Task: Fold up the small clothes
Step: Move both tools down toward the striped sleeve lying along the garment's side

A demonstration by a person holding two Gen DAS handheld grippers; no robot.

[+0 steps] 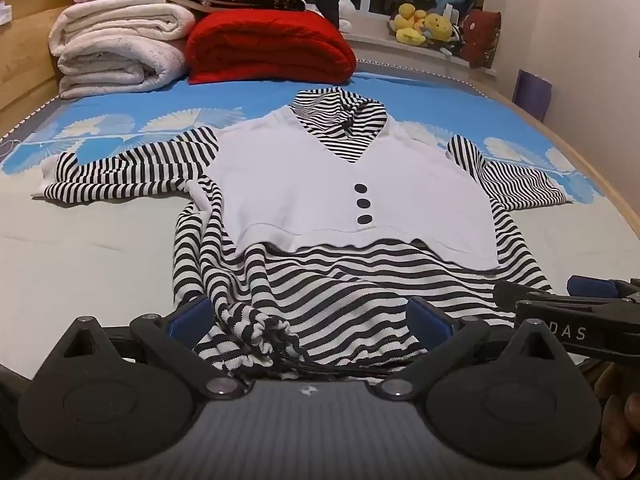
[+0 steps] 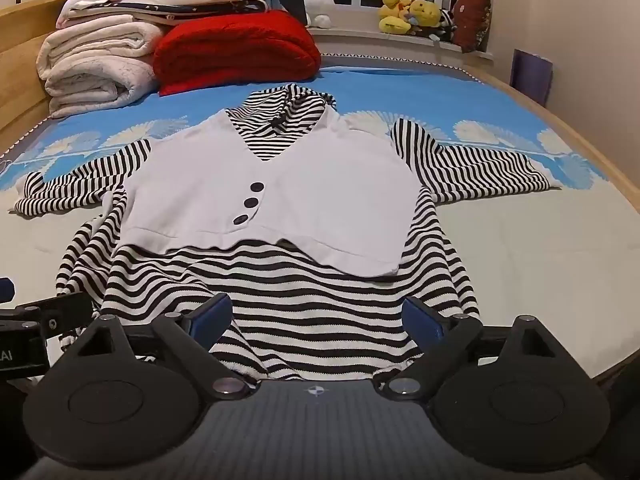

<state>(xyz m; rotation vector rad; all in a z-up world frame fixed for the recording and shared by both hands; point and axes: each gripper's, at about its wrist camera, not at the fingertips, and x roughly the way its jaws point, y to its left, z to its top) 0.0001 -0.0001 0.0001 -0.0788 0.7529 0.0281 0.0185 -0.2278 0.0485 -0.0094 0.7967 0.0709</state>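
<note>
Red blanket (image 1: 268, 46) and white quilts (image 1: 116, 52) occupy the bed's (image 1: 80, 248) far edge. Both claws, left (image 1: 308, 320) and right (image 2: 318, 318), gape over the top's (image 1: 340, 184) hem.

Striped hooded top (image 1: 320, 280) with white buttoned front, flat on bed, sleeves outspread.

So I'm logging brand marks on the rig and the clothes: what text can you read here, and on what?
"DAS": white letters on the right gripper, left wrist view; its start is hidden.
"AI": on the left gripper, right wrist view; cut off by the frame edge.
Striped garment: no lettering visible.
Yellow plush toys: any print is too small to read.
</note>
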